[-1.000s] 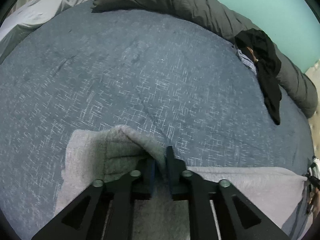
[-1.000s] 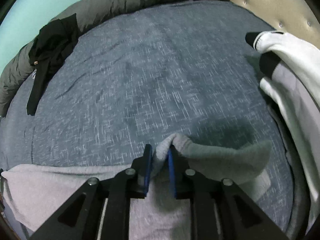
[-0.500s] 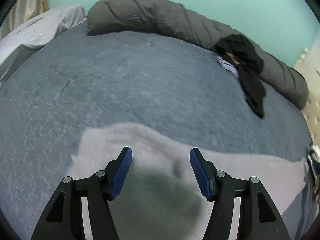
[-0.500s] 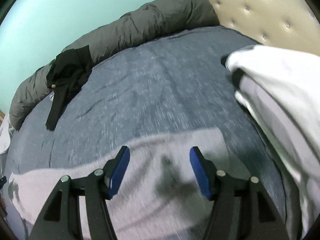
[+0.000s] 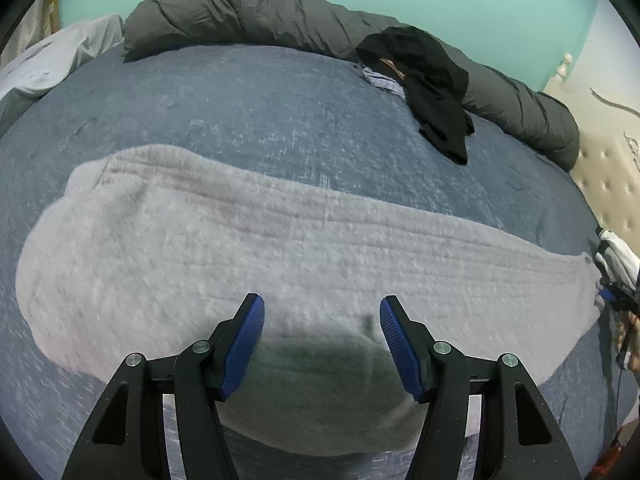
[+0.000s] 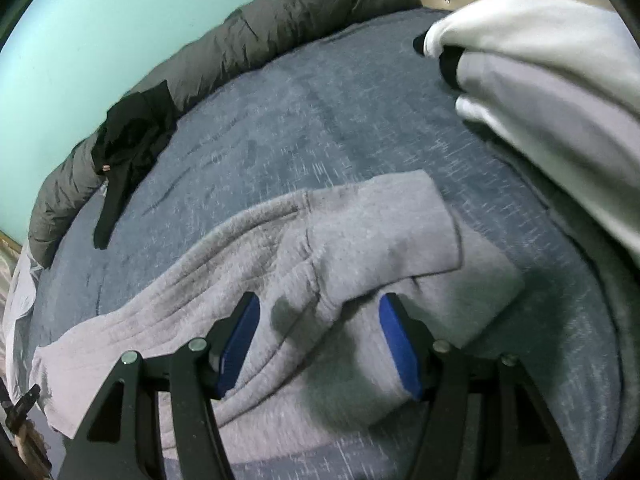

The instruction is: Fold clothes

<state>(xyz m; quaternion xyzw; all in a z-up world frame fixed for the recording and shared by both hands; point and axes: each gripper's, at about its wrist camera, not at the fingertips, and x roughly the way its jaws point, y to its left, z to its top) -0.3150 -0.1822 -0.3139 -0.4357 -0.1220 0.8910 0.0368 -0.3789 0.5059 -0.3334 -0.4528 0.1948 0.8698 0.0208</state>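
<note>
A light grey knit garment [image 5: 256,248] lies spread across the blue-grey bedspread [image 5: 240,112]. My left gripper [image 5: 320,340] hovers over its near part, blue pads wide apart with nothing pinched between them. In the right wrist view the same grey garment [image 6: 320,248] shows a cuffed end folded over at the right. My right gripper [image 6: 318,344] is open above it, the cloth lying loose under the jaws. The other gripper's tip [image 5: 616,300] peeks in at the right edge of the left wrist view.
A rolled dark grey duvet [image 5: 280,16] lines the far side of the bed, with a black garment [image 5: 436,88] draped on it. A white and grey garment pile [image 6: 552,80] sits at the right by the tufted headboard [image 5: 608,168]. Pale bedding [image 5: 48,64] lies far left.
Both grippers let go of the grey cloth and opened wide. Each drew back toward me, so more of the flattened garment shows in front of the jaws.
</note>
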